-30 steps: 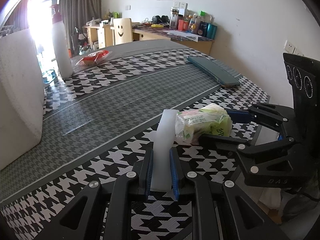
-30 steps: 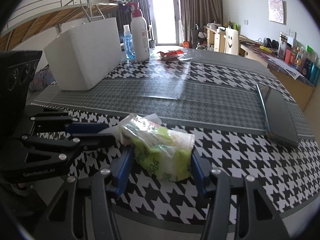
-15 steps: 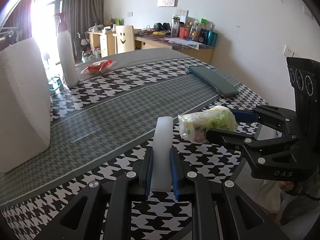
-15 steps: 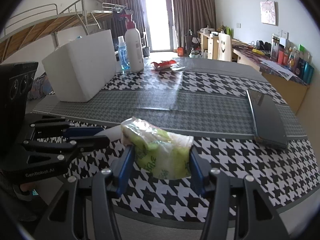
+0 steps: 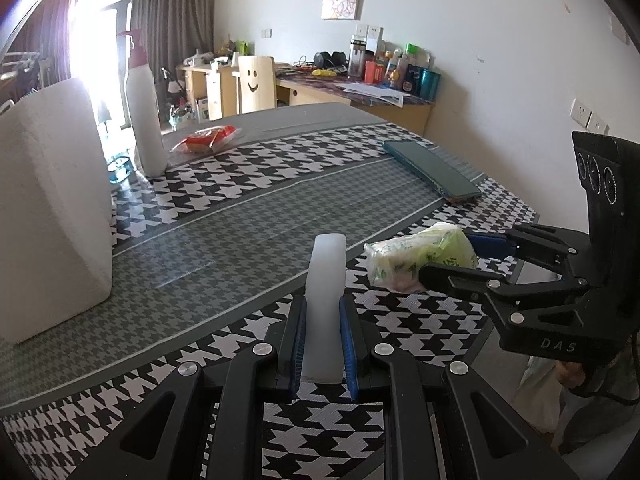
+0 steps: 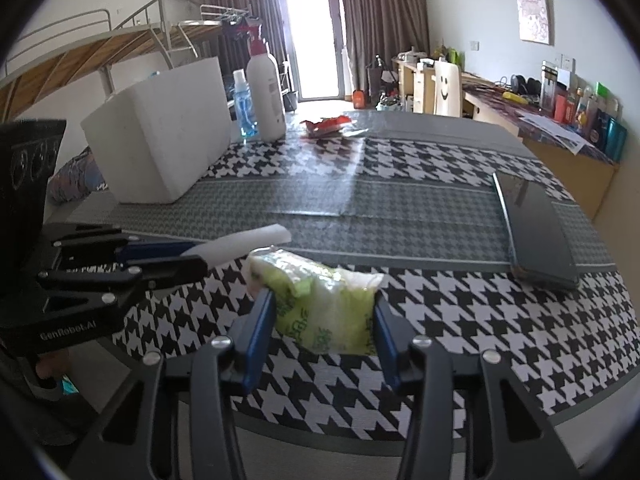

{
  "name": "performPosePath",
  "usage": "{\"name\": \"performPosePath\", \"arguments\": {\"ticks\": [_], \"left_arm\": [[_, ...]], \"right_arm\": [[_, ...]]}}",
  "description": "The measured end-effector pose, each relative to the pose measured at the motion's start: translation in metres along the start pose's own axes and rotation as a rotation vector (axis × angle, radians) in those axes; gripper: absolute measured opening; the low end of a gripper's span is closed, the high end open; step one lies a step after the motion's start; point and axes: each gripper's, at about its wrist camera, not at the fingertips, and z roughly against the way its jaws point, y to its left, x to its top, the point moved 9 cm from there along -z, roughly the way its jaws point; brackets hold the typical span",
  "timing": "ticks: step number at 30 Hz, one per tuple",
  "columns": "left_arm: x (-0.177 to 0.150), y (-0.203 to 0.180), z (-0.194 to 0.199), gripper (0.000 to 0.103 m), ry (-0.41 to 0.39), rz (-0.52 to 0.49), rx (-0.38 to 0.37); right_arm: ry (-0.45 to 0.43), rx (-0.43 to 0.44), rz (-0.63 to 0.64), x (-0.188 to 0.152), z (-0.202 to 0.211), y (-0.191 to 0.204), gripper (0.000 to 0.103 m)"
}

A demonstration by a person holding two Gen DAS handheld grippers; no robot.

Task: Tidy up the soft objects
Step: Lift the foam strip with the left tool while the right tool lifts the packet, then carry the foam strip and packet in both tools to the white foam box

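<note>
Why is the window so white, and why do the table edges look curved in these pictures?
In the left wrist view the window is blown out by daylight and washes the foam block beside it. In the right wrist view the doorway glares and streaks the table. Both fisheye lenses bend straight edges and darken the corners.

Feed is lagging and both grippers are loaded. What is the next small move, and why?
Probably finish the squeeze, then lift: the right gripper is closing, its pads against the green tissue pack low over the houndstooth table. The left gripper already clamps the white foam strip.
</note>
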Motion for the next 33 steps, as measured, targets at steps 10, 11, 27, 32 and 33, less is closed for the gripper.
{"name": "performPosePath", "arguments": {"ticks": [10,11,27,32,33], "left_arm": [[0.007,0.004,0.011,0.018,-0.029,0.0,0.017],[0.008,0.004,0.012,0.018,-0.032,0.0,0.021],[0.021,0.021,0.033,0.018,-0.086,-0.002,0.06],[0.026,0.025,0.04,0.018,-0.105,-0.001,0.069],[0.027,0.025,0.041,0.018,-0.107,-0.001,0.07]], "right_arm": [[-0.039,-0.004,-0.017,0.012,0.008,0.0,0.051],[-0.042,-0.002,-0.018,0.013,0.008,0.0,0.051],[-0.099,-0.006,-0.023,0.033,0.013,0.008,0.05],[-0.121,-0.004,-0.016,0.04,0.016,0.013,0.05],[-0.124,-0.003,-0.015,0.041,0.017,0.013,0.05]]}}
